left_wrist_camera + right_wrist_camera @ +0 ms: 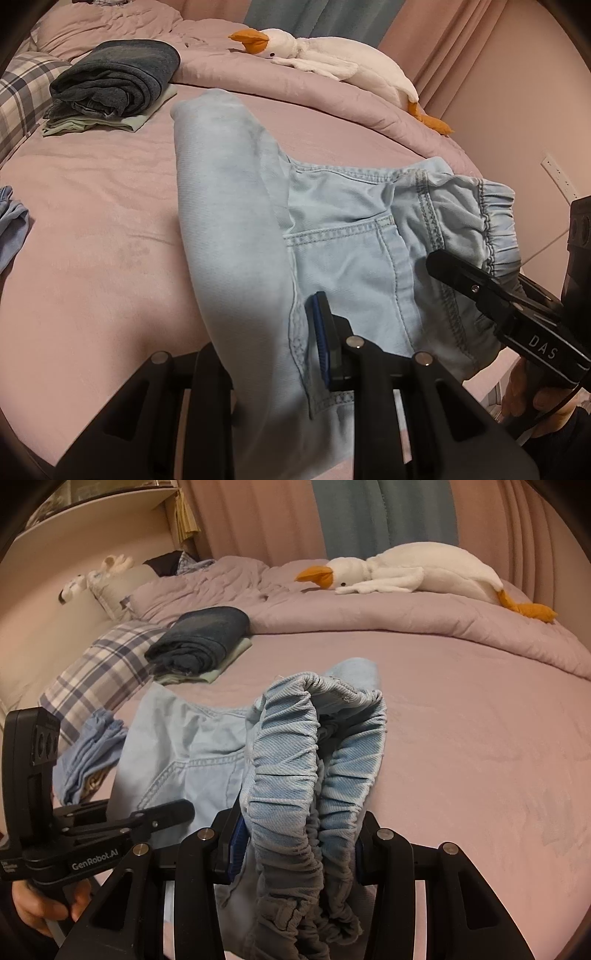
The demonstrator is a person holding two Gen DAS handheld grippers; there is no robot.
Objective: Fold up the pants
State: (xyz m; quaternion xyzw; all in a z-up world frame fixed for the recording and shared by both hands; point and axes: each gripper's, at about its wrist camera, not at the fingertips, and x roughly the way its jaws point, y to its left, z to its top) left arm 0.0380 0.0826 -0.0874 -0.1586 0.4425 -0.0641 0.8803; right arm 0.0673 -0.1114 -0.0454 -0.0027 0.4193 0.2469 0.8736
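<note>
Light blue denim pants (332,236) lie on the pink bed (92,240), partly folded, the leg running to the far left and the elastic waistband (495,221) at the right. My left gripper (280,354) is shut on the pants near the back pocket; only its right finger (325,347) shows, cloth covers the other. My right gripper (295,845) is shut on the bunched waistband (317,746), held up off the bed. The right gripper also shows in the left wrist view (480,291), and the left gripper in the right wrist view (166,812).
A stack of folded dark clothes (114,81) lies at the far left next to a plaid pillow (18,99). A white goose plush (332,55) lies on the rolled pink duvet at the back. A blue garment (11,225) lies at the left edge.
</note>
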